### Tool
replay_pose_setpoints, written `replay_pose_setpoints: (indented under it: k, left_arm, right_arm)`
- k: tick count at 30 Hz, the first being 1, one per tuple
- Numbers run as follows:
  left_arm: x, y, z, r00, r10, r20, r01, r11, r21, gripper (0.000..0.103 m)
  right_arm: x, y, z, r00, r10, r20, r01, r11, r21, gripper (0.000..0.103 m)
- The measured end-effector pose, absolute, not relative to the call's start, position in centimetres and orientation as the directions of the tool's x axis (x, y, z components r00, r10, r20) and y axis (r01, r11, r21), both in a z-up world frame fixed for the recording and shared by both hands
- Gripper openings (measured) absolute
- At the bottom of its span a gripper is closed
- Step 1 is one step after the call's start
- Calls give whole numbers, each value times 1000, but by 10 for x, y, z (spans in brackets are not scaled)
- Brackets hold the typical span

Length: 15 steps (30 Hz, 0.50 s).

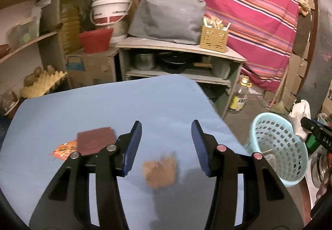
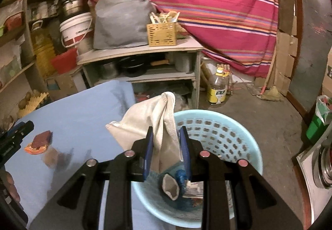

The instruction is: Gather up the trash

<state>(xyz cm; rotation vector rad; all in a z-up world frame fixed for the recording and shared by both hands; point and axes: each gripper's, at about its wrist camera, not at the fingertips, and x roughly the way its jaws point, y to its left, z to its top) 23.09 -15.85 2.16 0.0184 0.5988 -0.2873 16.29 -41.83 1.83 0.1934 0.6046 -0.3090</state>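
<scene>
My left tongs (image 1: 166,144) are spread wide above the blue counter (image 1: 103,105), nothing between the pads and nothing touching them. Just below the gap lies a crumpled brown scrap (image 1: 160,171), blurred, near the counter's right edge. Left of the left finger I see a dark red flat packet (image 1: 96,141) overlapping an orange wrapper (image 1: 64,150); both lie toward the counter's left side, apart from the brown scrap.

My right tongs (image 2: 166,146) are pinching a whitish cloth (image 2: 149,117). The fingers are drawn close together with the fabric bunched between the blue pads, and the cloth's free end fans up and to the left above the fingertips. The tongs and cloth hang over the near rim of the light blue perforated basket (image 2: 217,132), which stands just beside the counter's right edge. Down inside the basket I can make out a grey-beige piece (image 2: 170,187), something blue (image 2: 180,176) and a bit of printed packaging (image 2: 194,188); what exactly they are I cannot tell.

From the left camera the basket (image 1: 278,146) shows at the right, with the cloth (image 1: 300,117) and the tip of the right tongs above its far rim. From the right camera the packet (image 2: 42,137) and wrapper (image 2: 34,150) appear at the counter's left side, near the tip of my left tongs
</scene>
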Motion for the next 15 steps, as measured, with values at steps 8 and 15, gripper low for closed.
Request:
replay_pose_setpoints:
  k: [8, 15]
  left_arm:
    - [228, -218, 10, 749, -329, -575, 369, 928, -50, 36]
    - [225, -210, -5, 762, -250, -597, 312, 950, 0, 87]
  right_arm:
    - [150, -469, 5, 752, -254, -608, 410, 903, 129, 26]
    - [144, -488, -8, 737, -246, -630, 417, 898, 138, 26]
